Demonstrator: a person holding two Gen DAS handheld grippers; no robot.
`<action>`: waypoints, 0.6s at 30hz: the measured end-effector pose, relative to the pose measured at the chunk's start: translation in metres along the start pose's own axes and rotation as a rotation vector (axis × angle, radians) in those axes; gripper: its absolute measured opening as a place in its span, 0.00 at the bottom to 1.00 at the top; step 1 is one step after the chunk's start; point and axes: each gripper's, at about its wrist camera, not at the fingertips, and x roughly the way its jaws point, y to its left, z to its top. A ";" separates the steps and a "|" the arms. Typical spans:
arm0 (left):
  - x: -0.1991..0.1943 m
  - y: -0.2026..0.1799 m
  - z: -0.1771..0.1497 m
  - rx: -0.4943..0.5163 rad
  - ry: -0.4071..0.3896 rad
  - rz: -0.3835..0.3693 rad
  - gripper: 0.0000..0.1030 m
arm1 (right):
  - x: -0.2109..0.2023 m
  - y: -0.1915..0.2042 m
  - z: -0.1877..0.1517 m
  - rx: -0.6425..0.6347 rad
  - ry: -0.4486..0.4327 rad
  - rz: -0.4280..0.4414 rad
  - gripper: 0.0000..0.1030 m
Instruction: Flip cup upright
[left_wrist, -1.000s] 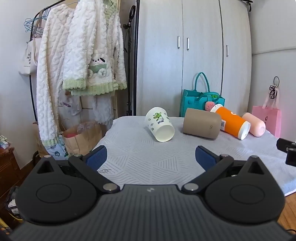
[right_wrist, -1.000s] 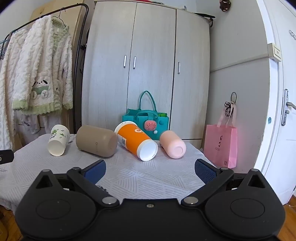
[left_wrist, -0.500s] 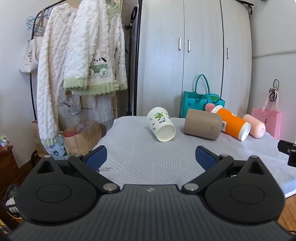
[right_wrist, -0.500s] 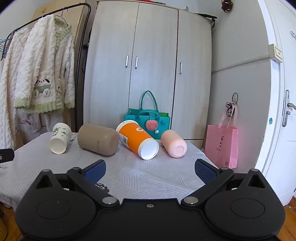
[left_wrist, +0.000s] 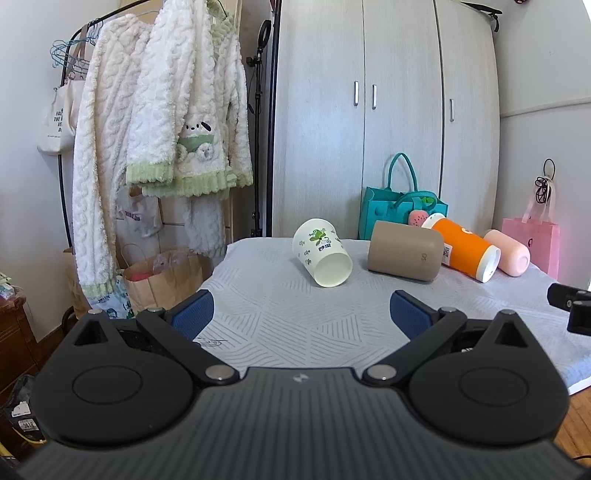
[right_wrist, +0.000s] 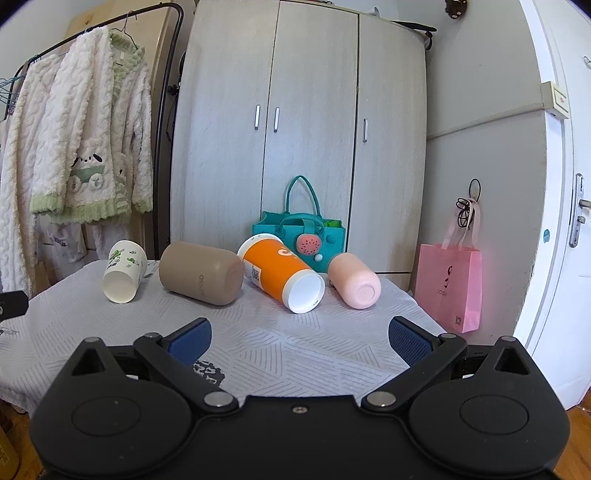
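The left gripper (left_wrist: 301, 314) and the right gripper (right_wrist: 299, 336) both gape wide and empty above the grey patterned tablecloth (left_wrist: 295, 325). At the left gripper's twelve o'clock, the white paper cup with green leaf print (left_wrist: 321, 253) lies on its side, mouth toward the camera. At its two o'clock lies a tan cylindrical cup (left_wrist: 404, 251).

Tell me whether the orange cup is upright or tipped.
Tipped. The orange cup lies on its side on the table, its white end facing the camera.
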 end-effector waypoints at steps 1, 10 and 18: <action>0.000 0.000 0.000 -0.001 -0.001 -0.001 1.00 | 0.001 0.000 0.000 0.000 0.003 0.001 1.00; 0.001 0.000 0.000 -0.012 -0.009 -0.001 1.00 | 0.001 0.003 -0.001 -0.010 0.005 -0.002 1.00; -0.002 0.001 0.002 -0.020 -0.025 0.000 1.00 | 0.000 0.003 -0.001 -0.009 0.006 -0.001 1.00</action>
